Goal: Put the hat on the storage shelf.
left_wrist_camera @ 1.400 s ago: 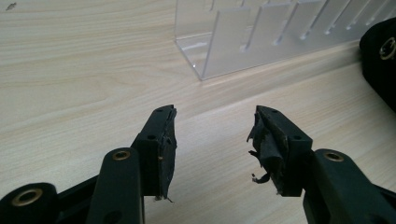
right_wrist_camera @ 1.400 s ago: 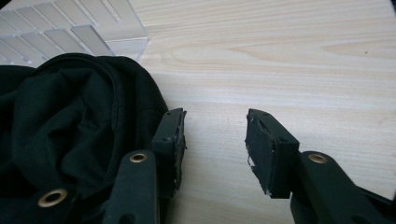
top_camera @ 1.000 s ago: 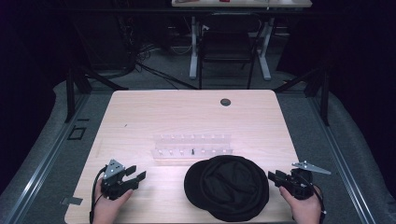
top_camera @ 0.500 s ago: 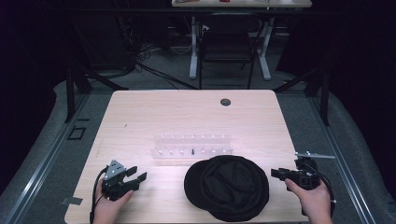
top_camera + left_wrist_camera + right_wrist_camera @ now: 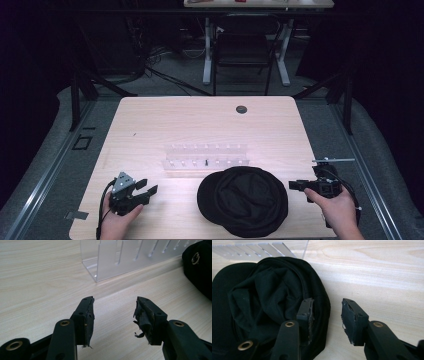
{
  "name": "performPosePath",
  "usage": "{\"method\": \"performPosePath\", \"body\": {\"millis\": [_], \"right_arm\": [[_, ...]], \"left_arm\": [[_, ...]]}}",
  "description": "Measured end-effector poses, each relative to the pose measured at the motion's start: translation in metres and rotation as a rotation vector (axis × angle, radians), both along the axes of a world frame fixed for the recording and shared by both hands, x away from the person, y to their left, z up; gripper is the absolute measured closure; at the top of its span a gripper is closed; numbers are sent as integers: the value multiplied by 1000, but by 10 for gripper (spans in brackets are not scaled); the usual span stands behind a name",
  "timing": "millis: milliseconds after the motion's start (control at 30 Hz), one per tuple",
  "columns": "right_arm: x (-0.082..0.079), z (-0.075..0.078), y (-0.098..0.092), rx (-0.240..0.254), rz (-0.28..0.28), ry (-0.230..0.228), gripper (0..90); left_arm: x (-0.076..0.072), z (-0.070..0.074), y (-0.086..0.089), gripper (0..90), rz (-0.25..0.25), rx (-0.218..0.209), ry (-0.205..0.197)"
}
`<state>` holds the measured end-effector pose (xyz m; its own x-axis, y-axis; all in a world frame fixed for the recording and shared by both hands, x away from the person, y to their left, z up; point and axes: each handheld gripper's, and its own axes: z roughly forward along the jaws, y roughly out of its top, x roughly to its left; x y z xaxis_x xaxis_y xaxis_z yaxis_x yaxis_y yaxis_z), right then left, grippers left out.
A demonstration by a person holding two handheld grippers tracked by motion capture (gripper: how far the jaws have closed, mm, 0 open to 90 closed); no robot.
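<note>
A black floppy hat [image 5: 243, 201] lies on the front of the wooden table [image 5: 200, 125]. My right gripper [image 5: 294, 185] is just off the hat's right edge, pointing left at it, and it is open. In the right gripper view the hat [image 5: 262, 302] lies crumpled at left. There my right gripper [image 5: 327, 315] has one jaw over the brim and the other over bare wood, with nothing between them. My left gripper [image 5: 147, 186] rests at the front left, open and empty. In its own view my left gripper [image 5: 113, 312] points at bare table.
A clear acrylic slotted rack [image 5: 206, 155] stands mid-table behind the hat, with a small dark piece in it; the rack [image 5: 120, 257] is ahead of the left jaws. A round black grommet [image 5: 241, 109] sits at the back. A chair [image 5: 243, 50] stands beyond the table.
My right gripper has shifted slightly right and toward the back, staying beside the hat's right edge. The left gripper and the hat have not moved.
</note>
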<state>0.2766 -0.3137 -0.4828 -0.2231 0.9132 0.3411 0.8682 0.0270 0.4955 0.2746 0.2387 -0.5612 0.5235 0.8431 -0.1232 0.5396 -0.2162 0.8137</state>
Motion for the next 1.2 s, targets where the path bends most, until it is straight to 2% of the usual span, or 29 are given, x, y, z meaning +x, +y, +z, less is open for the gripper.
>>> {"method": "performPosePath", "body": {"millis": [167, 400, 467, 533, 700, 833, 933, 1200], "right_arm": [[0, -3, 3, -16, 8, 26, 613], [2, -7, 7, -7, 10, 56, 612], [4, -8, 8, 8, 9, 77, 618], [5, -8, 9, 2, 7, 96, 628], [6, -9, 12, 4, 2, 95, 635], [7, -10, 14, -17, 14, 104, 637], [8, -10, 14, -9, 9, 111, 639], [12, -16, 12, -2, 19, 170, 664]], "left_arm": [[0, 0, 0, 493, 0, 0, 1], [-1, 0, -1, 492, -6, 8, 13], [0, 0, -1, 492, -7, 8, 10], [0, -1, -1, 492, -8, 7, 7], [0, 0, -1, 490, -7, 11, 13], [0, -1, -2, 489, -9, 6, 11], [0, -1, -2, 489, -11, 9, 13], [0, -2, -2, 487, -10, 12, 16]]}}
